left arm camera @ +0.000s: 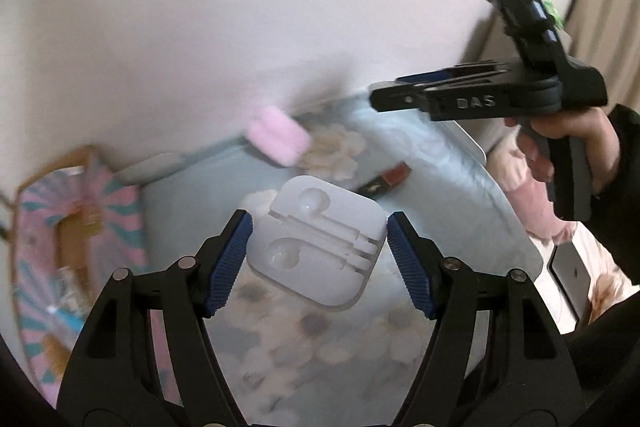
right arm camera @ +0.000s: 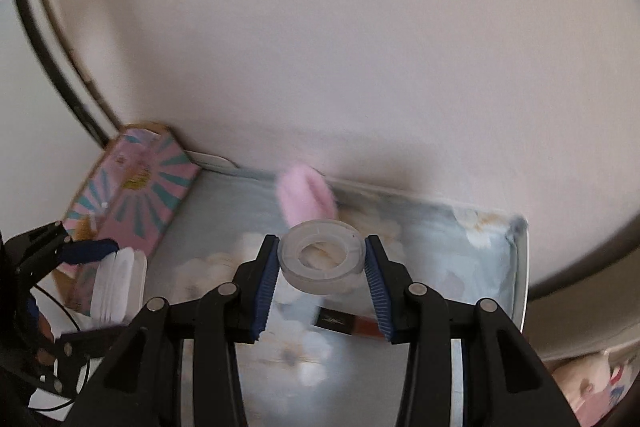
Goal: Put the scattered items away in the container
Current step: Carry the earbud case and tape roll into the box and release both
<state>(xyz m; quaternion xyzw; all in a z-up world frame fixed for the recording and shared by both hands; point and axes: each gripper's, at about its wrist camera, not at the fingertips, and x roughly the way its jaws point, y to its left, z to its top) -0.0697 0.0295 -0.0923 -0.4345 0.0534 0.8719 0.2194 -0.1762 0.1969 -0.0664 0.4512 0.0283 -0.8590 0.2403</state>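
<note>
My left gripper [left arm camera: 318, 259] has both blue pads on the sides of a white earphone case [left arm camera: 316, 247], lifted above the floral tabletop [left arm camera: 320, 359]. Contact is only near the case's back corners, and the front end hangs out past the fingertips. My right gripper [right arm camera: 322, 259] is clamped on a clear tape roll [right arm camera: 322, 255], pads on opposite sides of the rim, also off the table.

Risks, as I judge them:
- The case is smooth plastic with rounded edges, held at an angle. It could pivot or squirt forward if I swing fast toward the box.
- The tape roll is round and slick, so the pads meet a curve. A small twist could roll it out.
- The frames are blurry, so both hands are likely moving. With both loaded, the grippers could clash over the container.

The container is the pink-and-teal patterned cardboard box [left arm camera: 80, 227] at the table's left end, against the wall. In the right wrist view it sits far left [right arm camera: 132, 195], with my left gripper and the case in front of it. That blocks the right hand's straight path, so the left should probably drop first.

Not yet tidied away are a pink fluffy item [left arm camera: 278, 139] near the wall and a lipstick tube [left arm camera: 384, 181], dark with a reddish end, lying flat between the two grippers. Both lie under my travel line, so a low pass could knock them. The box already seems to hold things, though I can't tell what.
</note>
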